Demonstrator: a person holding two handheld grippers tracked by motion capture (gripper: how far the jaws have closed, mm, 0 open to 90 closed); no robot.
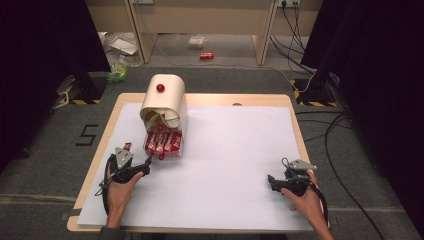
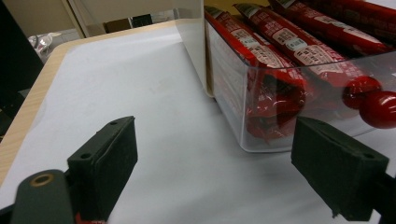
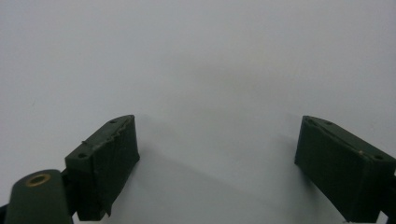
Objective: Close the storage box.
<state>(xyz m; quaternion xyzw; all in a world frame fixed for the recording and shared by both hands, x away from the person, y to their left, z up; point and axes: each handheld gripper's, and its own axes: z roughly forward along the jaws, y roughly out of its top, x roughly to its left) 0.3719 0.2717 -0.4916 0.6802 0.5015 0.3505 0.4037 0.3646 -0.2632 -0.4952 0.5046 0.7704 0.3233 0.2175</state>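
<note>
A cream box (image 1: 165, 102) with a rounded top and a red knob (image 1: 160, 87) stands at the table's back left. Its clear drawer (image 1: 163, 145) is pulled out toward me and holds several red snack packets (image 2: 285, 44). A red ball handle (image 2: 373, 100) sticks out of the drawer's front. My left gripper (image 1: 148, 167) lies on the white sheet just in front of the drawer's near left corner, open and holding nothing. At the right front of the table rests my right gripper (image 1: 270, 181), open over the bare white sheet (image 3: 201, 70).
The white sheet (image 1: 230, 150) covers most of the wooden table (image 1: 95, 165). Beyond the table, cables (image 1: 295, 25), a red can (image 1: 206, 55) and litter lie on the floor beside a wooden desk.
</note>
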